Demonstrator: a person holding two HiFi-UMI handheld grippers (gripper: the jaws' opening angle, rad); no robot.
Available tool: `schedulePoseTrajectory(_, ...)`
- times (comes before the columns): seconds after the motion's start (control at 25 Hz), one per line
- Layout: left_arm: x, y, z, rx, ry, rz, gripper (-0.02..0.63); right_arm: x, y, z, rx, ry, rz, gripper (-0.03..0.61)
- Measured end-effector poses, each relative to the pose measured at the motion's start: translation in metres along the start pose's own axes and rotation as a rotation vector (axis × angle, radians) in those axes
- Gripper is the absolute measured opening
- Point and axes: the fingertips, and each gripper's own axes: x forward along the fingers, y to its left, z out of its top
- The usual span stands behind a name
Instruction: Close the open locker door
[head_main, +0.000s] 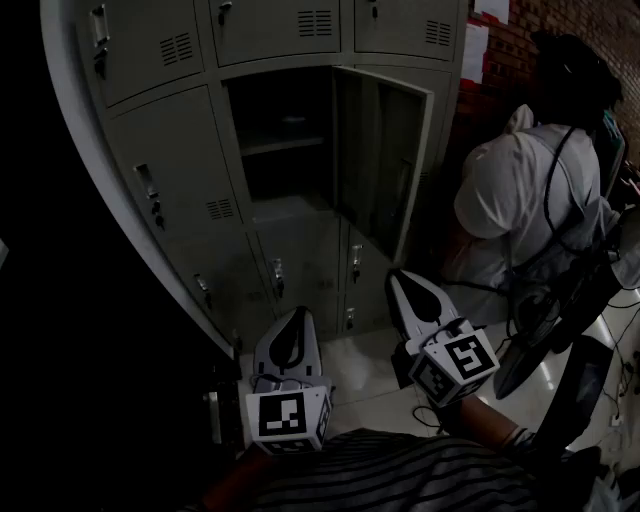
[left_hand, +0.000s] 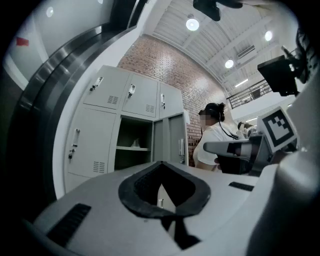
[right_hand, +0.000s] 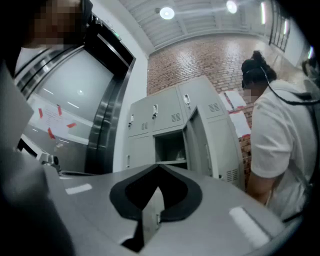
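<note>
Facing the open locker door (head_main: 385, 165), well apart from both grippers.
Shows the door swung out on the right side of its dark compartment (head_main: 285, 140), upper centre of the head view, long axis upright, free edge toward the camera. Puts the right gripper (head_main: 408, 285) just below that edge, jaws shut and empty. Puts the left gripper (head_main: 292, 330) further left, lower centre, jaws likewise pressed together on nothing. Probably calls for a leftward push by the nearer right gripper.
</note>
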Motion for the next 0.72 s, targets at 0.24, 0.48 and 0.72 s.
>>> schedulePoseTrajectory(0.24,0.092,0.042,0.022,0.016,-0.005,-0.134,0.003,0.077,-0.093,0.021,-0.089,-0.041,-0.247,0.154)
schedulePoseTrajectory(0.48,0.168,0.058,0.025,0.021,-0.006,-0.28,0.003,0.129,-0.156,0.006,-0.145,0.005,-0.354,0.207)
schedulePoseTrajectory(0.72,0.198,0.078,0.012,0.001,0.02,-0.317,0.003,0.156,-0.157,-0.015,-0.13,0.042,-0.344,0.192)
